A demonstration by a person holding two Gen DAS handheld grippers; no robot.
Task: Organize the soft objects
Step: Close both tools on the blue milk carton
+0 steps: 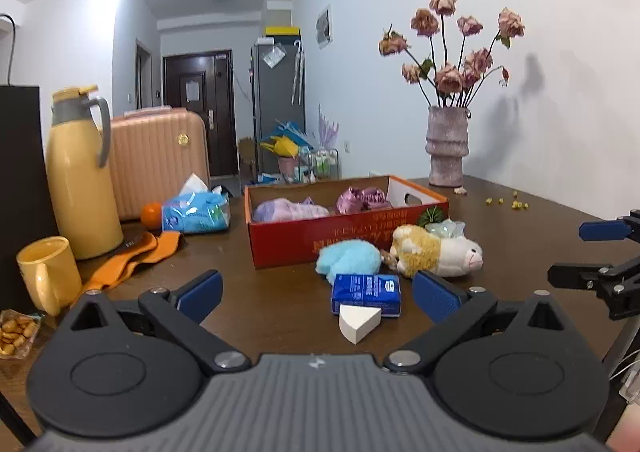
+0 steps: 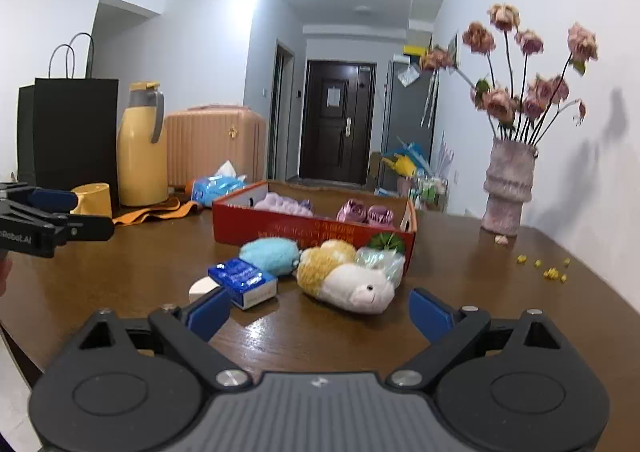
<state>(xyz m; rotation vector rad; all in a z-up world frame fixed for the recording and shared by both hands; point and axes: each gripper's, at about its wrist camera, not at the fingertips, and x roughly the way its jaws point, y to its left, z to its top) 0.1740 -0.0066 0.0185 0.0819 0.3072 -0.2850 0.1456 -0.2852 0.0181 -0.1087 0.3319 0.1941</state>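
I see a dark wooden table [image 2: 132,272], polished enough to throw back the ceiling light near its front edge. The red box [image 1: 320,240] looks like matt printed cardboard. The sheep toy [image 2: 348,276] and the blue puff [image 1: 348,260] beside it are fuzzy plush. The blue tissue pack [image 1: 366,294] is glossy film; the white wedge [image 1: 358,322] looks matt and spongy. My left gripper [image 1: 318,294] has matt black plastic arms, ribbed blue pads and bright metal pivots. The vase [image 1: 446,145] at the far edge looks rough.
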